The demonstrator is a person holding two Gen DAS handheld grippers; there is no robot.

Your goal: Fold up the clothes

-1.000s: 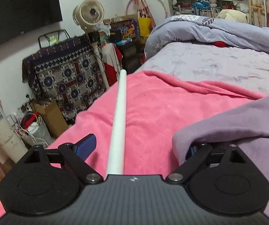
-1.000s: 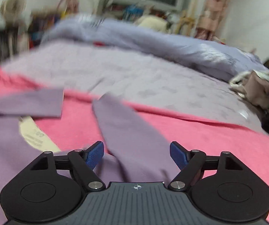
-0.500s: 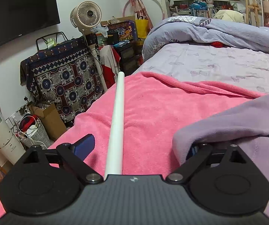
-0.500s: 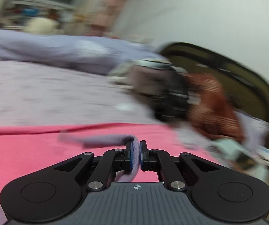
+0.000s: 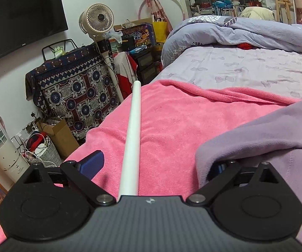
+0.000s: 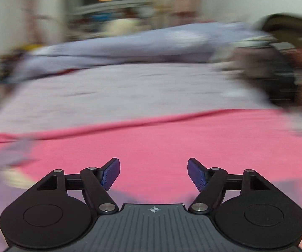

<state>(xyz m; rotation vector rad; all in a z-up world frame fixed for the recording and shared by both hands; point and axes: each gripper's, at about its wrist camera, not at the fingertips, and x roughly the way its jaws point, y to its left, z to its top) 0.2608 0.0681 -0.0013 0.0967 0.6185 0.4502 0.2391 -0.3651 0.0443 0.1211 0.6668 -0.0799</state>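
A purple garment lies on a pink towel spread over the bed. My left gripper stands open low over the towel. Its left pad is bare, and a fold of the garment covers its right finger. A long white rod runs forward from the middle of this gripper across the towel. In the blurred right wrist view my right gripper hovers over the pink towel, its jaws opening with nothing between them. The purple garment shows at the lower left there.
Lilac bed sheet and a bunched grey-blue duvet lie beyond the towel. Left of the bed stand a fan, a patterned cloth-covered stand, a cardboard box and a white basket. A dark heap sits at the right.
The right gripper shut on a purple sleeve, carried it to the right, then let go; its jaws now stand apart and empty over the towel. The left gripper has kept still.
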